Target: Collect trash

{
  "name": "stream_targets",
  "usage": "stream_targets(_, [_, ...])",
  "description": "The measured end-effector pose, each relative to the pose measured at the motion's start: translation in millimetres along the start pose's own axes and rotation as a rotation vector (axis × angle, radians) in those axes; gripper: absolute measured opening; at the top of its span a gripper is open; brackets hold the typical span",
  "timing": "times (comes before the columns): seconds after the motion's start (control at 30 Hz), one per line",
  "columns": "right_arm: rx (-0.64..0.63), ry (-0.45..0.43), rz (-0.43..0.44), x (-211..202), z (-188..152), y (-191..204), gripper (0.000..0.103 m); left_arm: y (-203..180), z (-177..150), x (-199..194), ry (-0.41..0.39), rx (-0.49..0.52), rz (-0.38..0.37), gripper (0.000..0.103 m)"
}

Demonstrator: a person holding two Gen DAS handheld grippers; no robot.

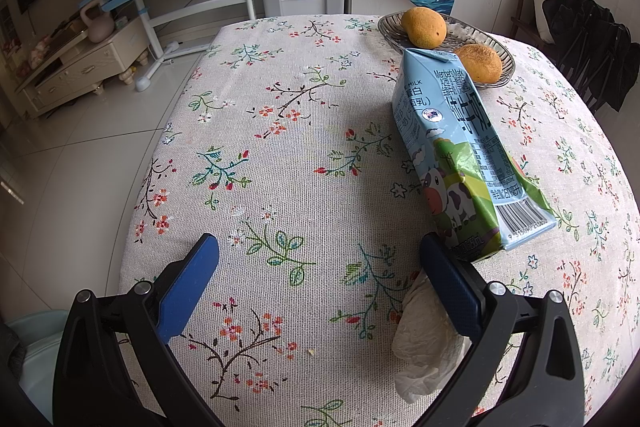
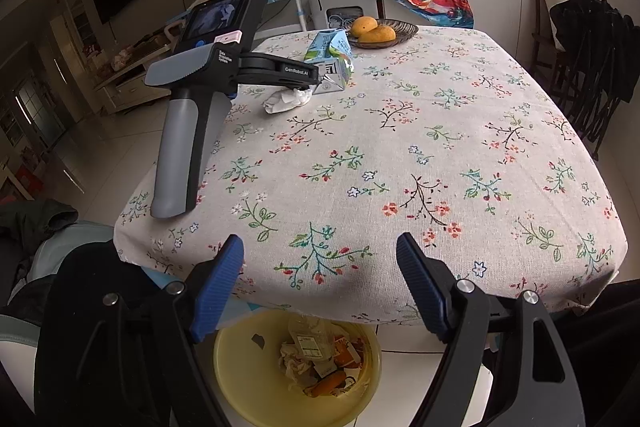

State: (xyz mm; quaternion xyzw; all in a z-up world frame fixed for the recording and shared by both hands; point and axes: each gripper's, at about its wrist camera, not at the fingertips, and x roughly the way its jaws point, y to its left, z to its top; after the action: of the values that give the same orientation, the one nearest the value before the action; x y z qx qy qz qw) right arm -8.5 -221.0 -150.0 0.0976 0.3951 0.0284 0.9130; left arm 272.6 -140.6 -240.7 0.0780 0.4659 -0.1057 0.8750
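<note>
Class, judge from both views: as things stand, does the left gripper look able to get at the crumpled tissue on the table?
Probably yes. The left gripper is open, and the crumpled tissue lies beside its right finger with nothing over it; only the milk carton stands close behind.

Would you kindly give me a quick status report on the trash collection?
Both tools open, empty. Left tool beside crumpled tissue and milk carton, both on table. Right tool over yellow bin. Nothing in the way.
</note>
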Motion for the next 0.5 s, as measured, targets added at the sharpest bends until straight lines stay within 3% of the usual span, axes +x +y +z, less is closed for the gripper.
stream_targets(0.5, [-0.008, -0.001, -0.003, -0.4, -0.3, 1.4, 0.076, -0.1, 0.0, 0.0, 0.000, 0.000, 0.000, 0.097])
